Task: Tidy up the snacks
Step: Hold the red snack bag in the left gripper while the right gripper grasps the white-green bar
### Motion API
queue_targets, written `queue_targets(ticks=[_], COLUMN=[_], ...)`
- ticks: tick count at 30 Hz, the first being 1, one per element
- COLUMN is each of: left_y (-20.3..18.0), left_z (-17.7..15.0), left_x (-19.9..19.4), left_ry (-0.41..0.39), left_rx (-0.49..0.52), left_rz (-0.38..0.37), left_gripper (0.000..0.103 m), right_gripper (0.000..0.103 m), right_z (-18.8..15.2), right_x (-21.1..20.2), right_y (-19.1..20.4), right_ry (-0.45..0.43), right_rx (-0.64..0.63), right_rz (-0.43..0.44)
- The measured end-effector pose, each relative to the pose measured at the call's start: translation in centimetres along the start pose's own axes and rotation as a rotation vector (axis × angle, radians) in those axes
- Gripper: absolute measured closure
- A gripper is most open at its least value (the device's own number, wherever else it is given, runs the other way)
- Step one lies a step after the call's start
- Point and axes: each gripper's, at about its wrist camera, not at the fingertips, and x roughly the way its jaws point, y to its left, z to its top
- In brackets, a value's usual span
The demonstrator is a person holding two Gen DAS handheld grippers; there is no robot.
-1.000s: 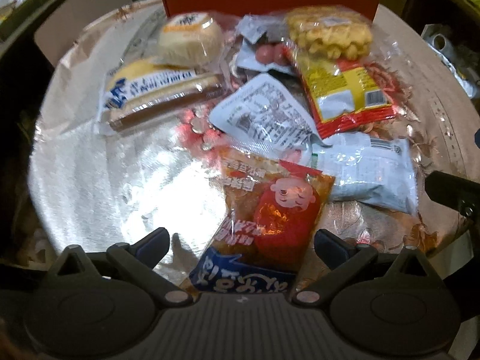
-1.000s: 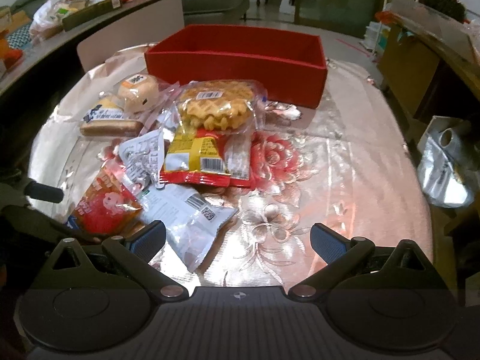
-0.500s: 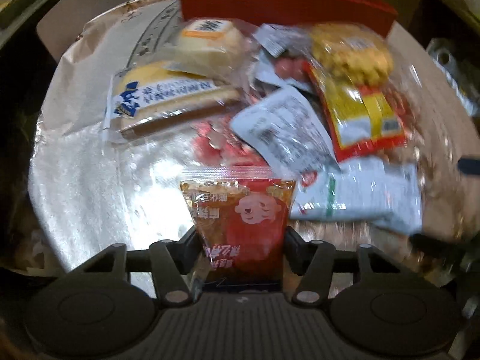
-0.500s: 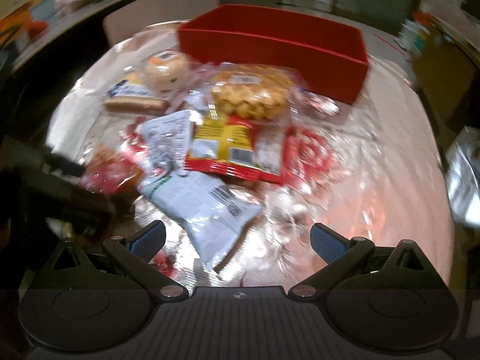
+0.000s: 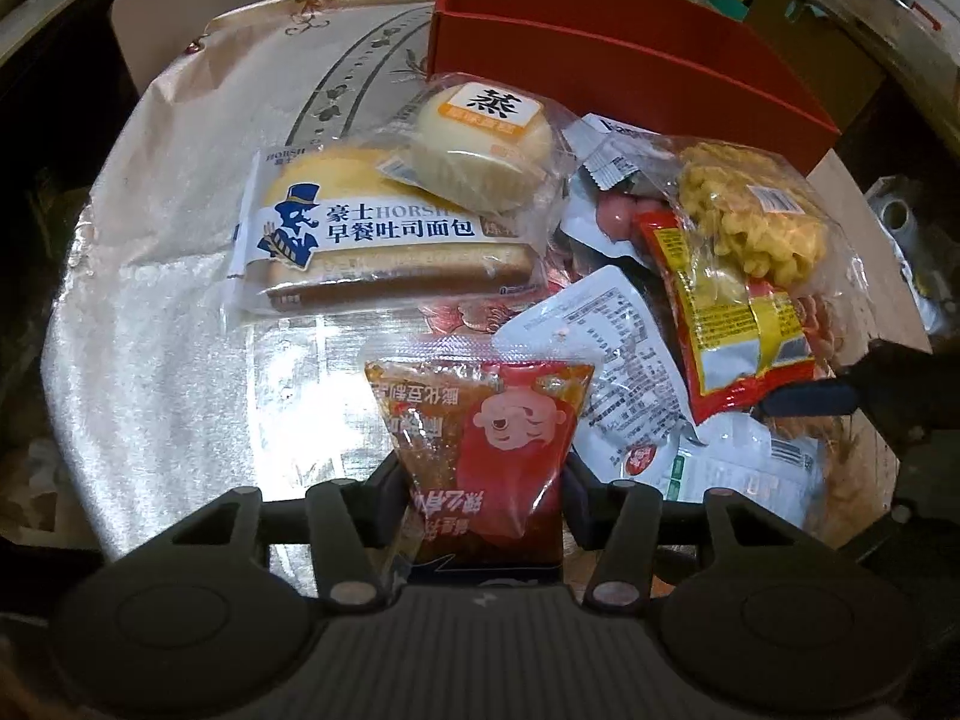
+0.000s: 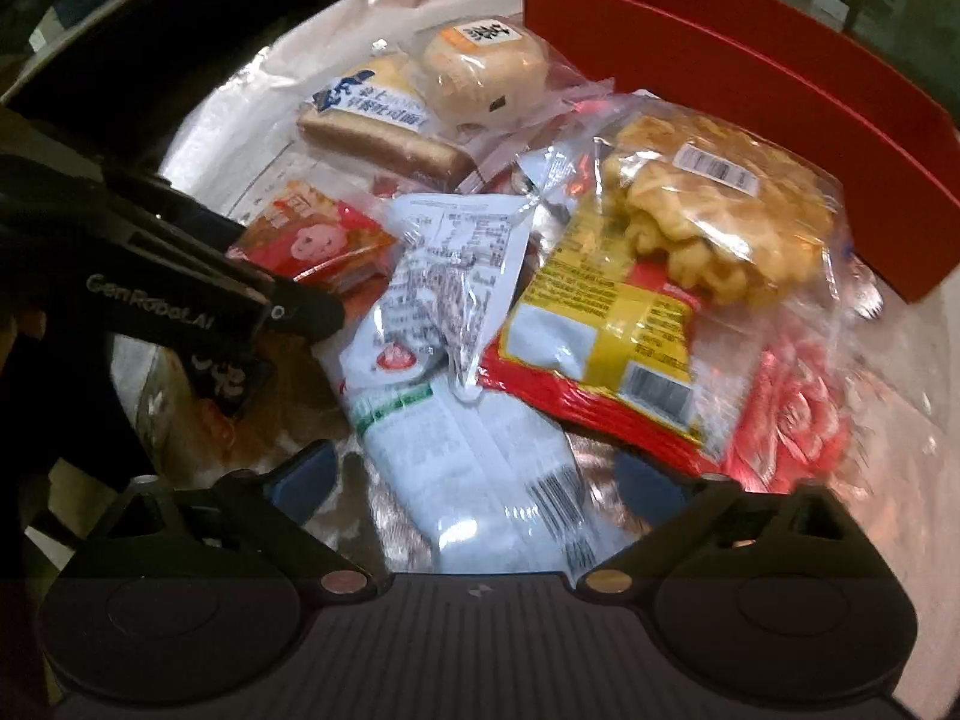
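My left gripper [image 5: 480,489] is closing its jaws on a red and orange snack packet [image 5: 480,420] with a cartoon face, and both pads press its sides. The right wrist view shows that packet [image 6: 312,240] at the left, raised a little. My right gripper [image 6: 474,477] is open, its fingers on either side of a white packet with a green stripe [image 6: 480,480] without touching it. A red box [image 5: 600,60] stands open at the far side of the table.
The pile holds sliced toast bread [image 5: 372,240], a round steamed cake [image 5: 486,144], a bag of waffles [image 5: 750,222], a red and yellow packet [image 5: 732,336] and a white printed packet [image 5: 612,372]. A shiny floral cloth [image 5: 180,360] covers the round table.
My left gripper went from wide open to shut on the red packet and moved toward the pile with it. My right gripper came down and left over the white green-striped packet.
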Motion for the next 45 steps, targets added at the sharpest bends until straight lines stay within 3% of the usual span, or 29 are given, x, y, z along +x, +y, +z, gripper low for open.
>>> queue_targets(ticks=[4, 8, 11, 15, 17, 21, 24, 26, 28, 33, 35, 37, 41, 42, 45], left_y=[0.9, 1.4, 1.8, 1.0, 0.3, -1.1, -2.0, -2.0, -2.2, -2.0, -1.7, -2.0, -1.6, -1.6, -1.5], left_z=[-0.5, -1.6, -2.1, -2.6, -3.2, -4.3, -4.6, -4.7, -4.7, -4.6, -4.4, -4.1, -3.8, -3.8, -3.8], left_x=[-0.2, -1.0, -1.1, -0.5, -0.5, 0.4, 0.7, 0.6, 0.6, -0.2, 0.0, 1.2, 1.4, 1.5, 1.6], left_ry=[0.014, 0.016, 0.018, 0.045, 0.06, 0.076, 0.057, 0.046, 0.045, 0.054, 0.061, 0.085, 0.083, 0.085, 0.082], left_rx=[-0.035, -0.104, -0.149, -0.108, -0.074, -0.024, 0.008, -0.006, -0.005, 0.017, 0.025, 0.059, 0.045, 0.049, 0.055], left_rz=[0.001, 0.026, 0.027, 0.084, 0.123, 0.171, 0.201, 0.195, 0.196, 0.177, 0.164, 0.175, 0.162, 0.162, 0.163], left_gripper=[0.044, 0.039, 0.021, 0.02, 0.02, 0.018, 0.017, 0.02, 0.021, 0.022, 0.011, 0.004, 0.005, 0.004, 0.005], right_gripper=[0.0, 0.0, 0.002, 0.011, 0.023, 0.031, 0.027, 0.018, 0.0, 0.0, 0.0, 0.0, 0.0, 0.005, 0.034], right_z=[-0.3, -1.1, -1.1, -1.2, -1.3, -1.7, -1.8, -1.7, -1.4, -1.0, -1.2, -1.4, -1.5, -1.2, -1.1], right_x=[0.0, 0.2, 0.2, -0.1, -0.8, -1.8, -1.7, -1.5, -0.9, -0.4, -0.4, -0.6, -0.5, -0.4, -1.3], right_y=[0.2, 0.6, 1.3, 1.2, 0.6, -0.9, -0.5, -0.2, -0.2, 0.2, -0.4, -0.6, 0.3, 0.4, 0.7], right_ry=[-0.003, -0.038, -0.011, -0.02, -0.029, -0.05, -0.052, -0.048, -0.038, -0.069, -0.085, -0.071, -0.039, -0.019, -0.012], right_rx=[-0.032, -0.074, -0.116, -0.115, -0.1, -0.024, -0.045, -0.049, -0.032, -0.007, 0.001, -0.056, -0.14, -0.132, -0.104], right_rz=[0.002, -0.018, -0.056, -0.076, -0.079, -0.008, -0.017, 0.001, 0.063, 0.053, 0.076, 0.095, 0.058, 0.042, 0.032])
